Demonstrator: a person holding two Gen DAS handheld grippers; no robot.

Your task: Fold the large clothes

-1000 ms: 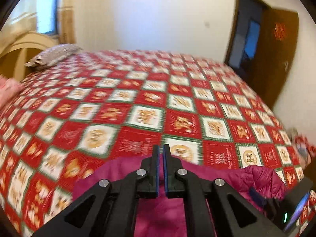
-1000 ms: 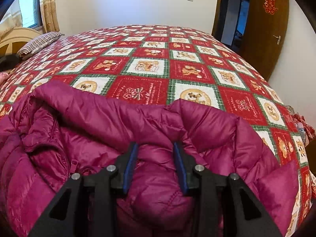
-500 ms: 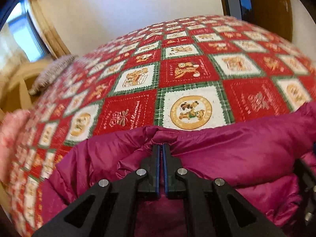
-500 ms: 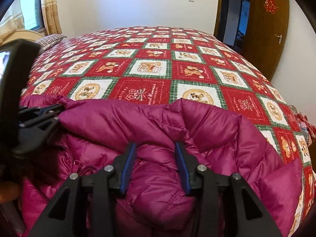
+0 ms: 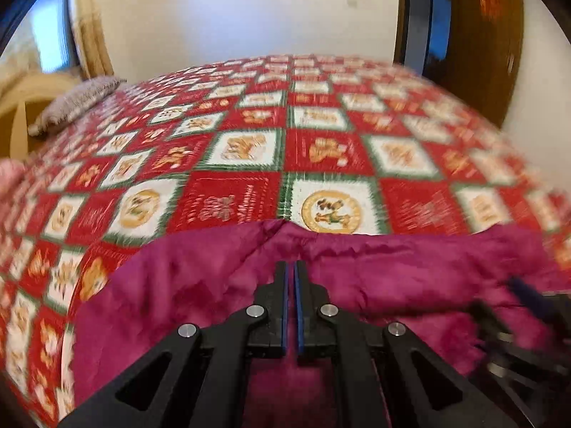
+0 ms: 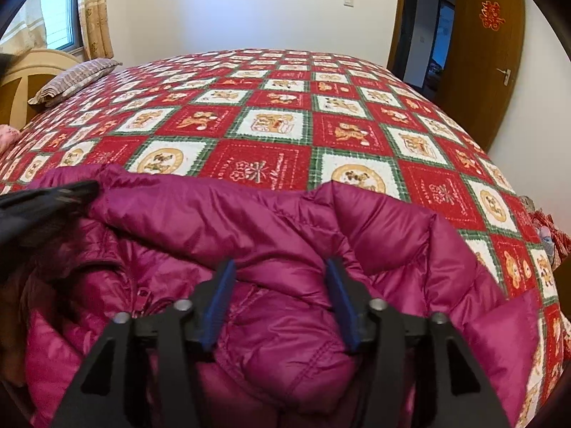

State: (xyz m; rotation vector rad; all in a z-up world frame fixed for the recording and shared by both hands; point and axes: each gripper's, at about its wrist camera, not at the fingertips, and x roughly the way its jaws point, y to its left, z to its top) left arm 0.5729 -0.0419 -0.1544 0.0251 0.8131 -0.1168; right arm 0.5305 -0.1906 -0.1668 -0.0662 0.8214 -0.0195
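Bedspread (image 6: 271, 135) carries the jacket (image 6: 271, 221); left gripper (image 5: 292, 274) pinches its hem, right gripper (image 6: 278, 267) is opening around a fold.

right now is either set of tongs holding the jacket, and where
The left tongs are shut on the magenta puffer jacket at its far edge. The right tongs are opening, a puffy fold between them, unpinched.

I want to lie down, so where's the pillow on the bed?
The striped pillow lies at the far left corner of the bed, on the red checked bedspread, beside the cream headboard and below the curtained window, far from the purple jacket.
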